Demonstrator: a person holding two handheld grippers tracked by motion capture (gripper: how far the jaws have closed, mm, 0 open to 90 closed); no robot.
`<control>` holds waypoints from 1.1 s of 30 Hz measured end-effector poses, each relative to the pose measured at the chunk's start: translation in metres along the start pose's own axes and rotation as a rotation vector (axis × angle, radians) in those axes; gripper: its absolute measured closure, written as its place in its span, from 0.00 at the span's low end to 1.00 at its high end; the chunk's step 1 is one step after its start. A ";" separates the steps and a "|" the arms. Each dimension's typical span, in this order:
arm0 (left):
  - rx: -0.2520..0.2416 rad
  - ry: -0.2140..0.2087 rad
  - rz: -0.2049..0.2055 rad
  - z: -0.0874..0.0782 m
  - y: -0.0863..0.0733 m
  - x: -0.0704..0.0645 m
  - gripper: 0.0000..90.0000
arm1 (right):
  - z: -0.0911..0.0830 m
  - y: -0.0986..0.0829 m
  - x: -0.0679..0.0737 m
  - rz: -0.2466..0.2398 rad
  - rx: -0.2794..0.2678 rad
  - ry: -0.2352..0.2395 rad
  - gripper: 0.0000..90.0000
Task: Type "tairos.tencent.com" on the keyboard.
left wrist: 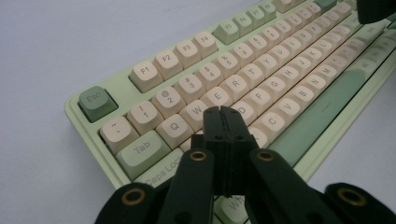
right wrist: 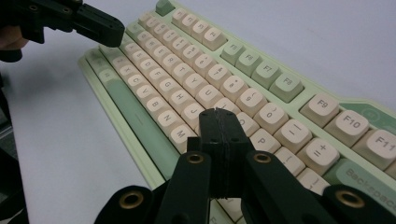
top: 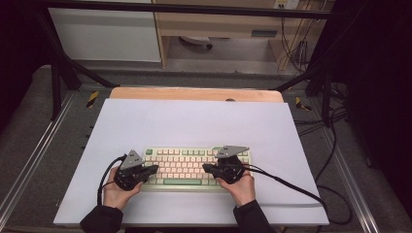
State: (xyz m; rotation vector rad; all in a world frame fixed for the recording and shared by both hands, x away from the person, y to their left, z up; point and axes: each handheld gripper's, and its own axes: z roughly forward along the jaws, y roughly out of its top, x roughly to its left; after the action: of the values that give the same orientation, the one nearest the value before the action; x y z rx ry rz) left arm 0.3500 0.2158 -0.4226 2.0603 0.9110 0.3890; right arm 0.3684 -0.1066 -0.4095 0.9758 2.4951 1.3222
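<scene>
Keyboard (top: 197,167) lies near me on the white mat (top: 194,121); my left gripper (left wrist: 223,112) hovers over its left keys, jaws pressed together and empty, my right gripper (right wrist: 219,114) likewise over the right keys.

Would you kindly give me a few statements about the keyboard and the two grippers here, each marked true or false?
1. The keyboard lies on a pale sheet that covers the table. True.
2. The left gripper has its jaws wide open. False: in the left gripper view they are pressed together.
3. The right gripper is shut, with nothing between its jaws. True.
4. The Esc key is cream like the letter keys. False: it is dark green.
5. The left gripper is over the right end of the keyboard. False: it is over the left end, near the Tab key.
</scene>
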 end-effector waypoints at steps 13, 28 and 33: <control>0.003 -0.001 0.002 0.001 0.000 0.000 1.00 | 0.027 0.013 0.006 -0.023 0.026 -0.036 1.00; 0.006 -0.002 0.005 0.002 0.000 -0.001 1.00 | 0.046 0.012 0.003 -0.016 0.055 -0.056 1.00; 0.004 -0.001 0.005 0.001 0.000 0.000 1.00 | 0.048 0.012 0.002 -0.009 0.053 -0.059 1.00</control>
State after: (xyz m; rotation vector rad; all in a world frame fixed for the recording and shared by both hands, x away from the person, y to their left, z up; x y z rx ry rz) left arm 0.3504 0.2147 -0.4236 2.0664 0.9076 0.3893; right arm 0.3921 -0.0679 -0.4283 0.9982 2.4998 1.2121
